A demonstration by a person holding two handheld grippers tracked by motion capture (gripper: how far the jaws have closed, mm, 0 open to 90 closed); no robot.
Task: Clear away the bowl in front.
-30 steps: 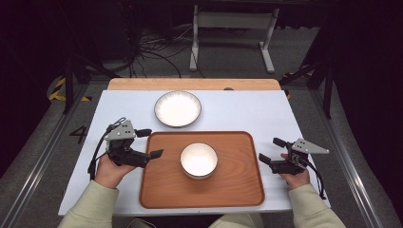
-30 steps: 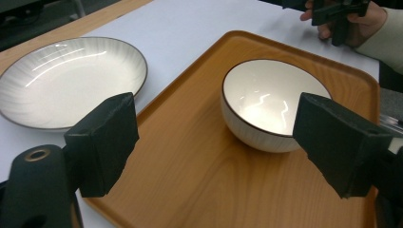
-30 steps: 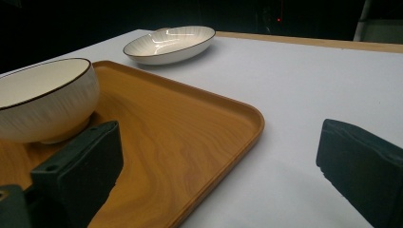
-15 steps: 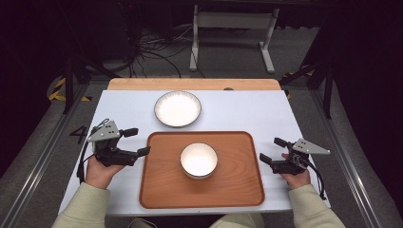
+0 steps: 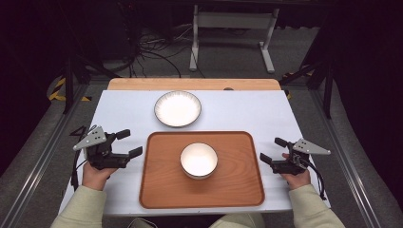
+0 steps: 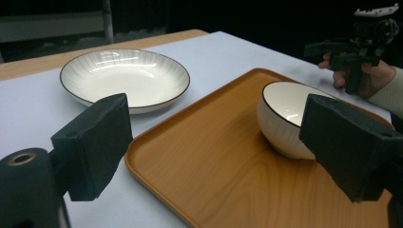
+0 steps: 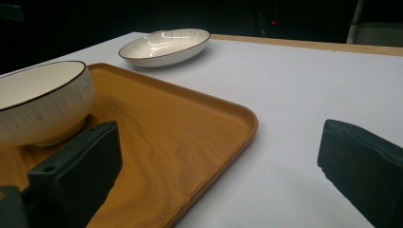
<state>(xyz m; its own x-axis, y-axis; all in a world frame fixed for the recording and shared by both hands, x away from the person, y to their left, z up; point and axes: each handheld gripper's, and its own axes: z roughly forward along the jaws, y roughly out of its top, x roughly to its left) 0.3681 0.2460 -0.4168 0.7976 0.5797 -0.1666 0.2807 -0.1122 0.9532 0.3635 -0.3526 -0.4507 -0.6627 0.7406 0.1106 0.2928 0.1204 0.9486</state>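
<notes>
Moved: left tongs, drawn back from the wooden tray's left rim toward the tabletop's left edge, jaws apart, empty. Right tongs: unmoved by the right rim, apart. White bowl: mid-tray, apparently released. Ribbed plate: near the far edge.

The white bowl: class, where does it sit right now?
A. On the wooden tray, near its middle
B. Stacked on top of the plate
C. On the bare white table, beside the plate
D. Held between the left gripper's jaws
A: the white bowl stands on the wooden tray, apart from the plate farther back on the table, and neither open gripper touches it.
</notes>
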